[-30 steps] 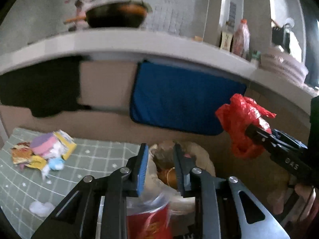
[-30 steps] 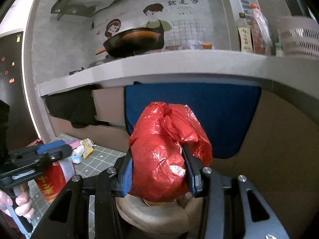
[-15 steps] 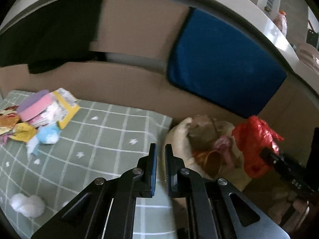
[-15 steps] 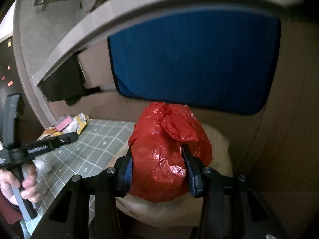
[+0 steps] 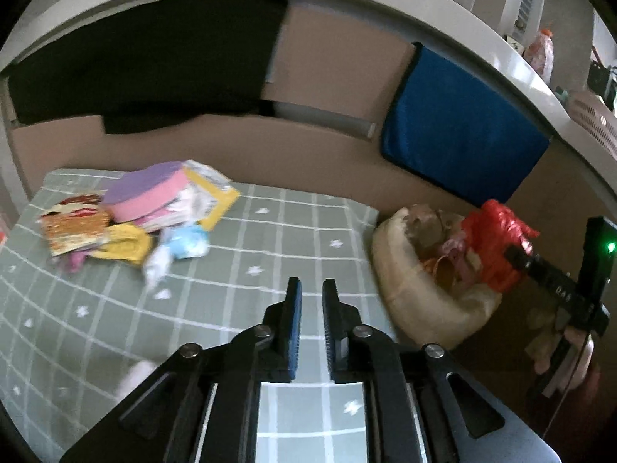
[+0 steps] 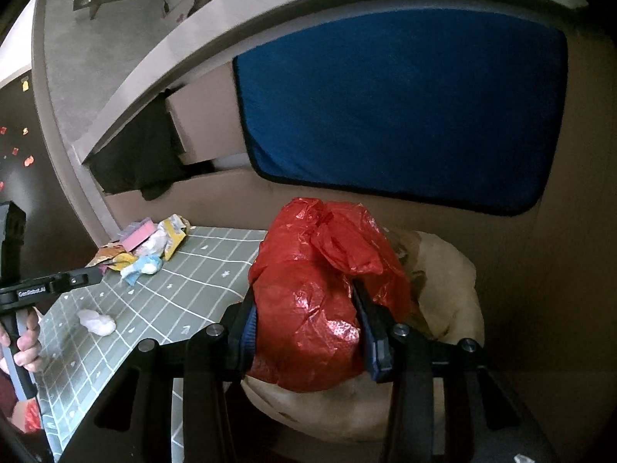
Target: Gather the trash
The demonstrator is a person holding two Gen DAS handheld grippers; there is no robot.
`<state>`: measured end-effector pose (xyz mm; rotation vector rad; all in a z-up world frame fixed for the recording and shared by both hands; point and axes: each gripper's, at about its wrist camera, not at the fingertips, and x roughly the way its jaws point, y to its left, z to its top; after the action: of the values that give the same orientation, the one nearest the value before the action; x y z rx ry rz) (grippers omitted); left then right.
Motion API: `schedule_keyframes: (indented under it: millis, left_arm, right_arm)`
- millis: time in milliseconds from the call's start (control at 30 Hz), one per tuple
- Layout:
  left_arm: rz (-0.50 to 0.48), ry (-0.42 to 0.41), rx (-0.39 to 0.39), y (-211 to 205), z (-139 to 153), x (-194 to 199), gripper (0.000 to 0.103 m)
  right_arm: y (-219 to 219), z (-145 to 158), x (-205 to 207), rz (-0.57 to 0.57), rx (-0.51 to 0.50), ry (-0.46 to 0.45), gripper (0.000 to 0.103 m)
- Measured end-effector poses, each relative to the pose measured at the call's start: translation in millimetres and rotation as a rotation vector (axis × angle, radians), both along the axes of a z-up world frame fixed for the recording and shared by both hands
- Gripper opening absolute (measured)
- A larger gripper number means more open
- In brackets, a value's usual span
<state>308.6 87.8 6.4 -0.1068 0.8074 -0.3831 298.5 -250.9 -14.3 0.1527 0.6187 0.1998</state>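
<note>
My right gripper (image 6: pixel 304 301) is shut on a crumpled red plastic bag (image 6: pixel 320 301) and holds it just above the cream trash bag (image 6: pixel 451 270) beside the table; bag and gripper also show in the left wrist view (image 5: pixel 495 243). The trash bag (image 5: pixel 401 270) holds several scraps. My left gripper (image 5: pixel 311 293) is empty, jaws nearly closed with a narrow gap, above the green checked tablecloth (image 5: pixel 270 239). A pile of wrappers and a pink-purple sponge (image 5: pixel 146 196) lies at the table's far left. A white wad (image 6: pixel 96 322) lies nearer the front.
A blue cloth (image 5: pixel 459 135) and a black cloth (image 5: pixel 146 61) hang from the grey counter behind the table. Cardboard panels line the back. Bottles and a basket (image 5: pixel 594 115) stand on the counter at the right.
My left gripper let go of the red cup and clear bag it held, swung left over the table and closed. My right gripper lowered the red bag toward the trash bag.
</note>
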Motion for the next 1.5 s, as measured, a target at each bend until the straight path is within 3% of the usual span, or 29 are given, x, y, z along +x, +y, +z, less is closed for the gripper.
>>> schedule_keyframes:
  millis: [167,233,333,500,600,700,767,867,1100,1333,1400,1500]
  left_arm:
    - [0.066,-0.007,-0.052,48.2,6.3,-0.1,0.035]
    - [0.095,-0.008,-0.08,68.7,7.6,1.3,0.048]
    - [0.134,-0.007,-0.065,93.7,5.0,2.0,0.062]
    - [0.201,-0.043,0.044,113.8,-12.4,23.0,0.062]
    - [0.228,-0.057,0.006,123.8,-20.2,51.8,0.062]
    - [0.165,-0.089,0.051,122.0,-16.3,83.5,0.062]
    - [0.151,-0.088,0.022,135.1,-9.6,103.4,0.062]
    - [0.265,-0.031,-0.033,175.7,-11.8,131.0,0.062]
    - [0.489,0.155,-0.193,252.5,-70.2,154.7,0.062]
    - [0.525,0.29,-0.383,270.0,-106.6,150.8,0.061]
    - [0.529,0.289,-0.362,266.4,-106.6,146.4,0.06]
    - [0.435,0.287,-0.272,237.3,-102.4,136.3,0.06]
  right_arm:
    - [20.2,7.7,-0.4,0.032,-0.003,-0.011,0.041]
    - [30.2,10.2,-1.4,0.051,-0.006,-0.016,0.041]
    - [47.2,12.1,-2.4,0.082,-0.019,-0.024,0.041]
    - [73.5,9.0,0.0,0.121,-0.053,-0.027,0.041]
    - [85.6,6.0,4.5,0.14,-0.055,-0.016,0.041]
    - [95.0,1.2,7.9,0.147,-0.082,-0.001,0.041]
    - [95.6,-2.8,9.5,0.147,-0.088,0.015,0.041]
    - [91.3,-11.5,12.4,0.132,-0.097,0.035,0.042]
    - [92.8,-29.7,28.3,0.13,-0.079,0.081,0.042]
    - [105.3,-44.6,32.7,0.164,-0.091,0.118,0.042]
    - [105.5,-45.0,30.3,0.165,-0.088,0.118,0.042]
    - [103.3,-44.7,27.3,0.16,-0.084,0.118,0.042]
